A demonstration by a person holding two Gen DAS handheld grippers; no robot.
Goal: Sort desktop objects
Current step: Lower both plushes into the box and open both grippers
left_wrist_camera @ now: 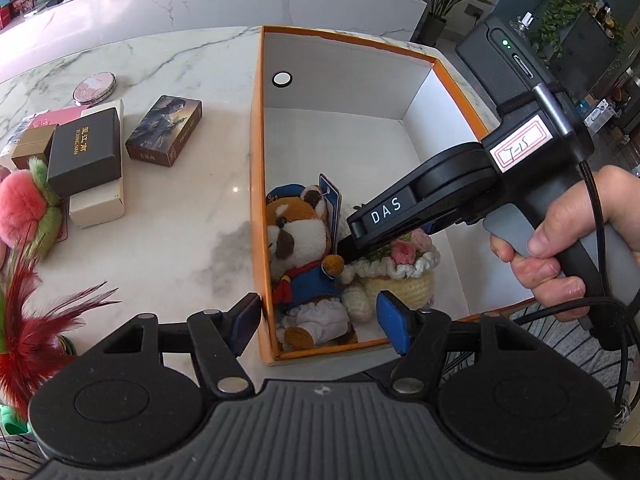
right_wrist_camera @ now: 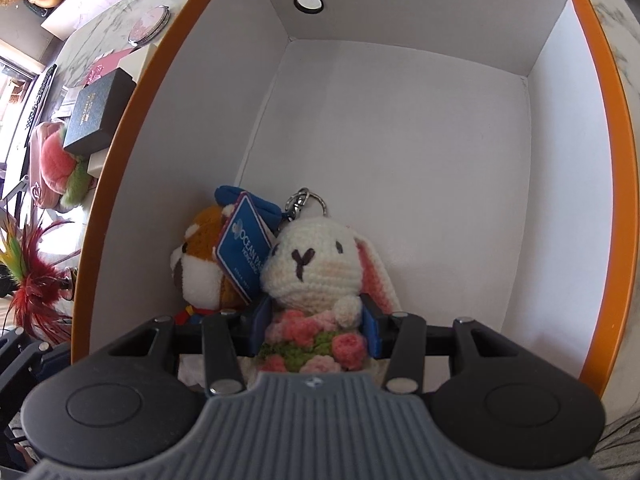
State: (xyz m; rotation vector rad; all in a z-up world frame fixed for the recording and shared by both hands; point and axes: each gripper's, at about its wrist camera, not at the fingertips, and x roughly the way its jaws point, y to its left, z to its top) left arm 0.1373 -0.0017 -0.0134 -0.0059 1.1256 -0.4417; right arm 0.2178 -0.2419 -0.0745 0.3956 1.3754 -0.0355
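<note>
Right wrist view: the right gripper (right_wrist_camera: 316, 326) is down inside the orange-rimmed box (right_wrist_camera: 600, 184), its blue pads (right_wrist_camera: 371, 330) pinching the crocheted rabbit (right_wrist_camera: 316, 268) at the flowered body, just under the head. The rabbit sits upright against the box's near left corner, a metal keyring (right_wrist_camera: 305, 201) at the top of its head. Touching the rabbit's left side is a red panda plush (right_wrist_camera: 200, 268) in a blue outfit, with a blue paper tag (right_wrist_camera: 244, 248) hanging between the two heads. The rest of the box floor is bare white; a round hole (right_wrist_camera: 308, 3) shows in the far wall.

Left wrist view: the left gripper (left_wrist_camera: 320, 322) hovers over the box's near edge, jaws spread and nothing between them; one pad (left_wrist_camera: 246, 322) is outside the box's left wall (left_wrist_camera: 258, 184), the other above the interior. A hand (left_wrist_camera: 560, 256) grips the handle of the right gripper, which reaches in from the box's right side.

Left of the box, on the marble table (left_wrist_camera: 192, 248): a picture-printed card box (left_wrist_camera: 164, 130) nearest, then a black box (left_wrist_camera: 86, 156) stacked on a cream box (left_wrist_camera: 98, 204), a round pink tin (left_wrist_camera: 95, 87) behind them, a small brown box (left_wrist_camera: 32, 152), a pink and green fuzzy toy (left_wrist_camera: 24, 208), and red feathers (left_wrist_camera: 28, 320) at the near left.
</note>
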